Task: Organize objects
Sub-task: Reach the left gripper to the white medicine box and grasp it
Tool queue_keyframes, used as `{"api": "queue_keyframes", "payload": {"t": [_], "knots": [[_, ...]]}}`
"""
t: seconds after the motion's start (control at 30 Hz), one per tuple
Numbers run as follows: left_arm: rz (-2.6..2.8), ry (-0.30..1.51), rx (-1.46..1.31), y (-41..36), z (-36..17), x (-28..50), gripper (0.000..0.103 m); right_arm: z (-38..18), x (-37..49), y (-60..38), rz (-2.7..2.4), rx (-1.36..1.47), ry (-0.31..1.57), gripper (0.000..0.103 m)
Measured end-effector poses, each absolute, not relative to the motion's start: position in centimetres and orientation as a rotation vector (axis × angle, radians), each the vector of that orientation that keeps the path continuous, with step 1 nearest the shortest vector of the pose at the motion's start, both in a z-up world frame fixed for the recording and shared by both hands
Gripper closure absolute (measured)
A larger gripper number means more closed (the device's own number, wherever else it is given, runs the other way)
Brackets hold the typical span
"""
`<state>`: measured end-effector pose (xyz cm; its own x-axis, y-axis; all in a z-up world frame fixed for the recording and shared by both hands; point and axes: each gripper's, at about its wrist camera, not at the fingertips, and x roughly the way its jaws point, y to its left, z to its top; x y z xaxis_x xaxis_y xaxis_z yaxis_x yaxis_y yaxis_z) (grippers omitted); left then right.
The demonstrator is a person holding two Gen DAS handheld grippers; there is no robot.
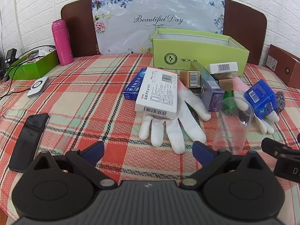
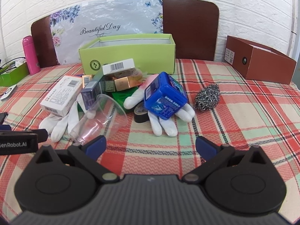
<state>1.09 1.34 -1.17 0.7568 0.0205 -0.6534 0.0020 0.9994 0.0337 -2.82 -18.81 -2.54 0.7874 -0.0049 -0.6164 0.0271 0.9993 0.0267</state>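
Observation:
A pile of objects lies on the plaid cloth before an open green box [image 1: 198, 56] [image 2: 129, 56]. It holds a white medicine box [image 1: 158, 91] [image 2: 61, 95], a blue medicine box [image 1: 134, 86], two white gloves [image 1: 176, 123] [image 2: 165, 120], a clear plastic cup [image 1: 232, 123] [image 2: 101, 118] on its side, a blue cube box [image 1: 261, 97] [image 2: 166, 95], small gold boxes [image 1: 192, 78] [image 2: 122, 83], a purple carton [image 1: 210, 90] and a steel scourer [image 2: 207, 97]. My left gripper [image 1: 148, 152] is open and empty before the glove. My right gripper [image 2: 150, 148] is open and empty before the cube box.
A pink flask [image 1: 61, 41] [image 2: 31, 55], a green tray with cables [image 1: 31, 65], a white device [image 1: 38, 86] and a black phone [image 1: 28, 140] are at the left. A brown box [image 2: 260, 61] stands at the right. A roll of black tape [image 2: 140, 114] lies by the glove.

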Motion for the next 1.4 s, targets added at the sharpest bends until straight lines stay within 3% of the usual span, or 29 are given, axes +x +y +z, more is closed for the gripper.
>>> {"api": "queue_keyframes", "payload": {"t": [0.83,1.07,1.3,1.37,1.4], "knots": [[-0.025,0.72,0.002,3.2,-1.5,1.8,0.001,-2.9,-2.1,-17.3,0.05,0.037,0.673,0.0],[-0.048,0.652,-0.012,4.1,0.9,5.3,0.001,-2.5,-0.5,-15.0,0.12,0.034,0.638,0.0],[-0.091,0.701,0.038,1.8,-0.8,10.3,0.001,-3.4,1.7,-12.3,0.156,0.013,0.613,0.0],[-0.093,0.744,0.051,1.4,-1.9,11.5,0.008,-3.7,2.1,-11.9,0.156,-0.013,0.605,0.0],[-0.1,0.762,0.053,1.4,-2.4,11.8,0.014,-4.0,2.2,-11.7,0.151,-0.033,0.601,0.006]]}}
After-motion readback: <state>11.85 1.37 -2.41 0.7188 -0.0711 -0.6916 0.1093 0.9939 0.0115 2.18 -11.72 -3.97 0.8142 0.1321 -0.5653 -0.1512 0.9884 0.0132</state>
